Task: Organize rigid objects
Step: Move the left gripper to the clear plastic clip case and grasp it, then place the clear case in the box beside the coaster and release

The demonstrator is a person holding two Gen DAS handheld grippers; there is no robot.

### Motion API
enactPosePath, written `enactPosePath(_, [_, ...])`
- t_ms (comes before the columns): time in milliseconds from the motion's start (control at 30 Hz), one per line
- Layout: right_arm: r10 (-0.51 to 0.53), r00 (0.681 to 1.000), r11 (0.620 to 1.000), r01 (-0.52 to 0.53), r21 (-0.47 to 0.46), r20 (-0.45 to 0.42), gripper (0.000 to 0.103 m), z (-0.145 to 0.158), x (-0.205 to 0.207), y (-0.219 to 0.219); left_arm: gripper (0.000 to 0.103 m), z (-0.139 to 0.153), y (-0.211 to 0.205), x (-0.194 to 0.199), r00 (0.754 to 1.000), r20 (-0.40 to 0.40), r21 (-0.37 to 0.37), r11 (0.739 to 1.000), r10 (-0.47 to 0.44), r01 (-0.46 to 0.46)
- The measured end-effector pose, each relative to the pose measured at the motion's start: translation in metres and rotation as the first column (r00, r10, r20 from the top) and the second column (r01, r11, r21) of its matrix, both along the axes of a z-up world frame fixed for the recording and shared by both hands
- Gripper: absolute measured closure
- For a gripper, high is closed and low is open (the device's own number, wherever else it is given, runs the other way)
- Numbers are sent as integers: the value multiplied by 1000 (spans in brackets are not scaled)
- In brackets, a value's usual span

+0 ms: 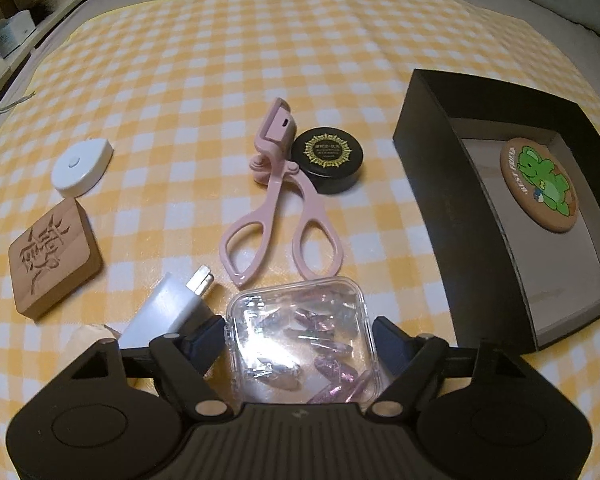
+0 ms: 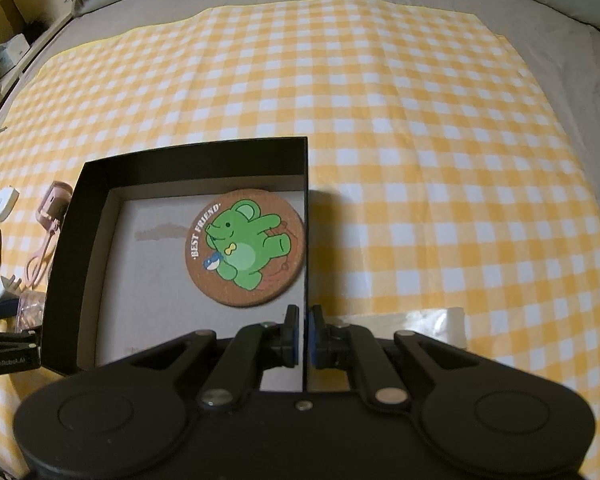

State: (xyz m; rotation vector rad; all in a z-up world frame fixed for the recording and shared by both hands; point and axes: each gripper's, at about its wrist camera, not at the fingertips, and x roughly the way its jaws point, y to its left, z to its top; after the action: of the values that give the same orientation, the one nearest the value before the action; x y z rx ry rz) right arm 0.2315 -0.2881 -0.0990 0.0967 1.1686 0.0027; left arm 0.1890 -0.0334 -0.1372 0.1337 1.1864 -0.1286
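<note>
Straddling clear case (image 1: 300,340) (pads apart)

Left gripper (image 1: 300,330) jaws flank the clear plastic case (image 1: 300,340).

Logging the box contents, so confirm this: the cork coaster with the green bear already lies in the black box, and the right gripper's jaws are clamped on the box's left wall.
Wrong wall. The right gripper has its jaws clamped on the right wall of the black box, as the right wrist view shows. The rest holds: the cork coaster with the green bear lies inside the box.
</note>
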Motion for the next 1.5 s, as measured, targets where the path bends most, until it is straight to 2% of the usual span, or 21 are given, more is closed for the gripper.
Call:
enactPosePath(100, [1,1000,1000,-1,-4,-2,98,4,3,-3,23,1,2,1,1000,-15,-18,1000,4,-4])
enactPosePath(200, [9,1000,1000,-9,-21,-3,98,9,4,-3,23,11,8,-1,999,-27,-78,996,43,-45])
enactPosePath(400, [9,1000,1000,-9,-23,-2,98,10,5,1,23,45,7,-2,995,21,-194,977,94,-88])
enactPosePath(567, [7,1000,1000,-7,-17,5,98,9,5,5,23,74,-14,-1,994,77,-271,961,75,-52])
enactPosePath(733, [8,1000,1000,-8,-4,14,98,16,-5,1,23,88,-47,4,995,96,-334,943,31,2])
enactPosePath(933, [2,1000,1000,-2,14,19,99,24,-22,-8,23,71,-88,14,999,38,-413,910,-3,18])
enactPosePath(1167, [-36,999,995,35,94,12,100,38,-32,-42,23,34,-128,19,998,-53,-407,913,-16,-7])
enactPosePath(1233, [-49,999,991,47,127,8,100,41,-36,-55,23,26,-131,22,998,-57,-408,913,-14,-10])
enactPosePath(1300, [-57,998,987,56,152,5,99,44,-41,-73,23,19,-137,24,999,-50,-439,898,-20,-5])
enactPosePath(1400, [-68,998,980,68,188,-6,99,46,-47,-95,23,8,-140,28,995,-101,-503,863,-3,-48])
enactPosePath(1500, [-75,997,975,75,208,-11,99,48,-54,-113,23,2,-144,30,992,-124,-521,851,-4,-62])
